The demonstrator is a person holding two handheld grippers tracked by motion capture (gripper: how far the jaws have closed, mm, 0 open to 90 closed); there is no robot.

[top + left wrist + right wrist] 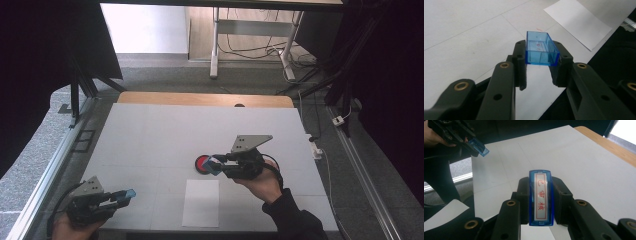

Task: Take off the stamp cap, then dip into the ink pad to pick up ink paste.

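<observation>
High view: right gripper holds stamp level beside red pad.

high view: overhead, facing forward-down | gripper views: close, along own fingers | shared: white sheet, table

Stamp label: three red characters, 已审核, in a red frame on white. Faint red marks inside the cap, unreadable.

left gripper: jaws clamped, low-left | right gripper: jaws clamped, mid-table
</observation>
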